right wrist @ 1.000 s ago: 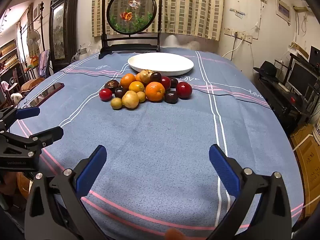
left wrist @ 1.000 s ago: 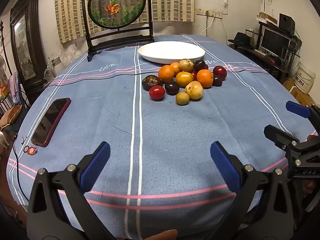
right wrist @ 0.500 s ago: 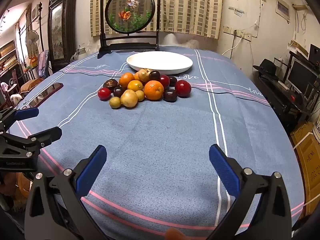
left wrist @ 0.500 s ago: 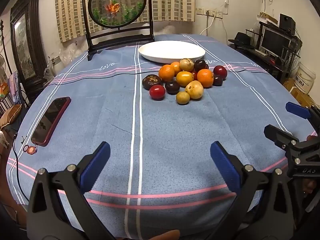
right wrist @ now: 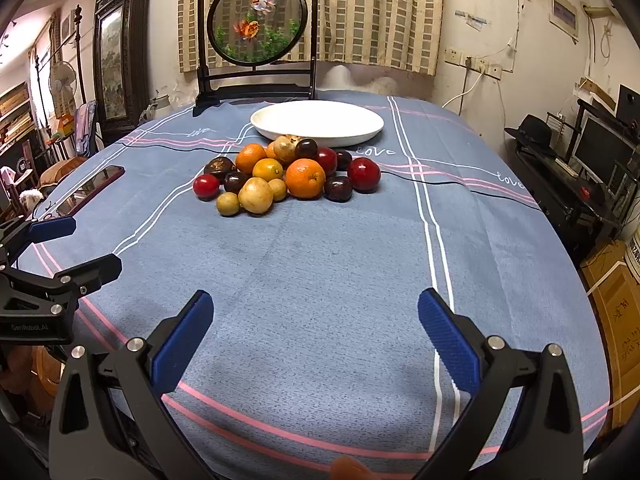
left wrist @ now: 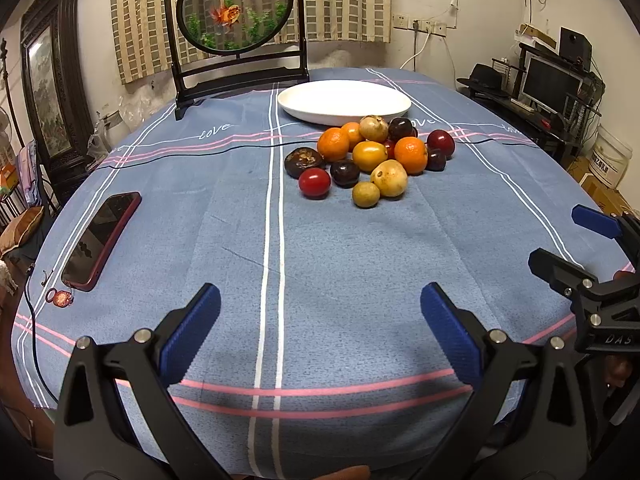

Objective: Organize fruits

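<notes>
A pile of mixed fruit (left wrist: 370, 156) lies on the blue tablecloth: oranges, red and dark plums, yellow-brown round fruits. It also shows in the right wrist view (right wrist: 280, 176). A white oval plate (left wrist: 344, 101) stands empty just behind the pile, and shows in the right wrist view too (right wrist: 317, 123). My left gripper (left wrist: 320, 320) is open and empty over the near table edge. My right gripper (right wrist: 314, 320) is open and empty, to the right of the left one. Both are well short of the fruit.
A red phone (left wrist: 102, 238) lies at the table's left edge with a cable beside it. A round framed goldfish screen (left wrist: 236, 20) stands behind the plate. A thin black cord (right wrist: 460, 184) crosses the cloth near the fruit. A desk with a monitor (left wrist: 552, 88) is at right.
The right wrist view has moved slightly closer to the fruit. The left gripper has barely moved. Both grippers stay open.
</notes>
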The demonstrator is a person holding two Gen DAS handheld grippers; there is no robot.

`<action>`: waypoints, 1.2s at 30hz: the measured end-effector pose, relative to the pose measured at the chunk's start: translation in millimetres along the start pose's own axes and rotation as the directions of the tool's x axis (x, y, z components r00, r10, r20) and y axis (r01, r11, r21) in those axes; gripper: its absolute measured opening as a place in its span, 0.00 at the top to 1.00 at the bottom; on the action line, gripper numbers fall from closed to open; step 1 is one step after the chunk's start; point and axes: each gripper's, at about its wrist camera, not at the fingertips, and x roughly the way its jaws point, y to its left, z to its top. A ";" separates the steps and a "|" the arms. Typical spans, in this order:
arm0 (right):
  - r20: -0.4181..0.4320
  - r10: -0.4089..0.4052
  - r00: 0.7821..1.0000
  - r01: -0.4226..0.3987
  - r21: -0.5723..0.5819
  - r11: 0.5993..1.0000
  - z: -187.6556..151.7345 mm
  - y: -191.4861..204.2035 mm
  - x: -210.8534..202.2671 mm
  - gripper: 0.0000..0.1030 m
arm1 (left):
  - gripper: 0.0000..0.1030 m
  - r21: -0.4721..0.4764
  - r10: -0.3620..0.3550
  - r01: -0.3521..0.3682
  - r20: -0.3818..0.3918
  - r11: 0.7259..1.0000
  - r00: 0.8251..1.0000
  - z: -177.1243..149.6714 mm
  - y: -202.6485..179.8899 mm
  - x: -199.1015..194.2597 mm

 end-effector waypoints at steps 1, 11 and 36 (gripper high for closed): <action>0.000 0.001 1.000 -0.001 -0.001 1.000 0.0 0.1 0.1 0.01 | 0.02 0.000 -0.001 0.001 0.000 1.000 1.000 0.0 -0.3 0.3; -0.003 0.001 1.000 -0.001 0.000 1.000 0.1 -0.5 1.5 0.01 | 0.02 0.007 -0.003 0.003 0.006 1.000 1.000 -1.9 -2.8 -0.7; -0.010 -0.005 1.000 0.005 0.001 1.000 -1.8 -0.3 2.1 0.01 | 0.02 0.005 0.001 -0.001 -0.007 1.000 1.000 -2.9 -2.6 3.5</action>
